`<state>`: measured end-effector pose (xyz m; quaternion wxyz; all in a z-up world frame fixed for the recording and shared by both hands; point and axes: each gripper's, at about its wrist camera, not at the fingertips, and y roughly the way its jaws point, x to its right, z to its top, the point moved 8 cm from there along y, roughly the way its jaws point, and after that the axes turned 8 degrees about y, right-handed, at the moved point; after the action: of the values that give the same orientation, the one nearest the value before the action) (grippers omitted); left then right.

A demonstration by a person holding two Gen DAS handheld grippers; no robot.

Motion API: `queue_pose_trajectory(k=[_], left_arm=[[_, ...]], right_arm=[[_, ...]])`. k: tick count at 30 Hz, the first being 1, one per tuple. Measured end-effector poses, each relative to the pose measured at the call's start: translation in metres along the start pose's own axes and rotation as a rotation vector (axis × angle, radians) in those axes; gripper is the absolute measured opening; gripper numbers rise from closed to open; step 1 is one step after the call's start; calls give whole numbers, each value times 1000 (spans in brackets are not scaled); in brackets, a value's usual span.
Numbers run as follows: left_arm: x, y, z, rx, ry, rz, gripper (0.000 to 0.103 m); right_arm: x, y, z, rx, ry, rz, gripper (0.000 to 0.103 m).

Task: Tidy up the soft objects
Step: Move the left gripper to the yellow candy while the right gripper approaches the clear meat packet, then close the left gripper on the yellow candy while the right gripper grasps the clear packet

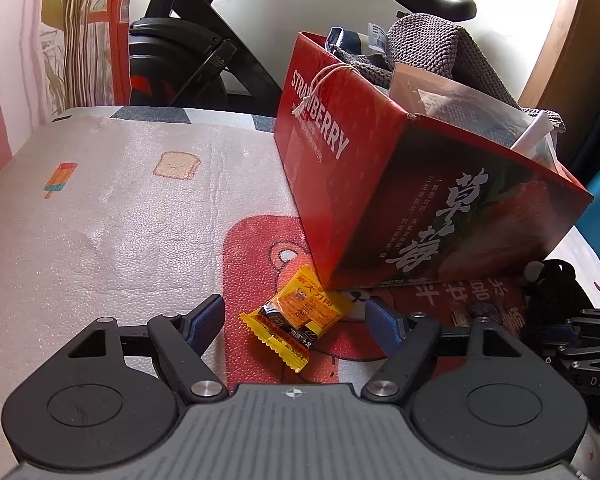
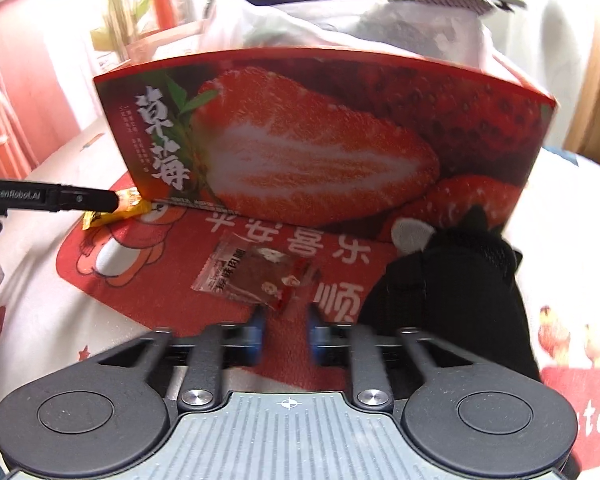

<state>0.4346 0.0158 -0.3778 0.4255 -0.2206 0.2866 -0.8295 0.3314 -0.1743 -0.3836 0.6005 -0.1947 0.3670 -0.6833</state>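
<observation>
A red strawberry box point(image 1: 400, 184) stands on the patterned bed cover, stuffed with a grey knit cloth point(image 1: 440, 48) and plastic-wrapped items. It fills the right wrist view point(image 2: 320, 132). My left gripper point(image 1: 293, 320) is open around a yellow snack packet point(image 1: 300, 316) lying by the box corner; the packet also shows in the right wrist view point(image 2: 115, 210). My right gripper point(image 2: 285, 334) is partly open and empty, just short of a clear packet of dried meat point(image 2: 255, 274). A black soft item point(image 2: 452, 292) lies to its right.
An exercise bike point(image 1: 187, 48) stands behind the bed. The bed cover point(image 1: 119, 200) stretches left of the box. The left gripper's arm point(image 2: 47, 200) reaches in from the left in the right wrist view. The black soft item also shows at the right point(image 1: 556, 288).
</observation>
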Motion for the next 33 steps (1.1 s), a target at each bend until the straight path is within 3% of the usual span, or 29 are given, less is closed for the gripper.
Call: queue_pose_trajectory(k=[1, 2, 8, 13, 18, 21, 25, 27, 30, 33], left_arm=[[0, 0, 0, 0, 2, 1, 79], [0, 0, 1, 0, 2, 2, 79], [2, 3, 0, -15, 17, -2, 79], [5, 7, 2, -20, 41, -13, 78], [9, 17, 4, -35, 78, -9, 76], [14, 25, 6, -36, 121, 10, 76], [24, 27, 2, -57, 222, 43, 75], [27, 26, 0, -60, 251, 53, 72], [30, 22, -1, -52, 255, 51, 48], [33, 18, -3, -62, 258, 43, 37]], right_arm=[[-2, 0, 1, 9, -21, -2, 57], [-5, 2, 2, 17, -45, 1, 64], [-20, 26, 10, 0, -220, 21, 85], [-18, 41, 20, -8, -209, 97, 88], [-14, 43, 24, 7, -206, 110, 86], [-11, 41, 24, 19, -189, 97, 79], [-7, 38, 24, 23, -176, 92, 62], [-5, 36, 22, 27, -172, 93, 60], [-5, 34, 20, 31, -155, 80, 58], [-6, 30, 16, 24, -139, 73, 54]])
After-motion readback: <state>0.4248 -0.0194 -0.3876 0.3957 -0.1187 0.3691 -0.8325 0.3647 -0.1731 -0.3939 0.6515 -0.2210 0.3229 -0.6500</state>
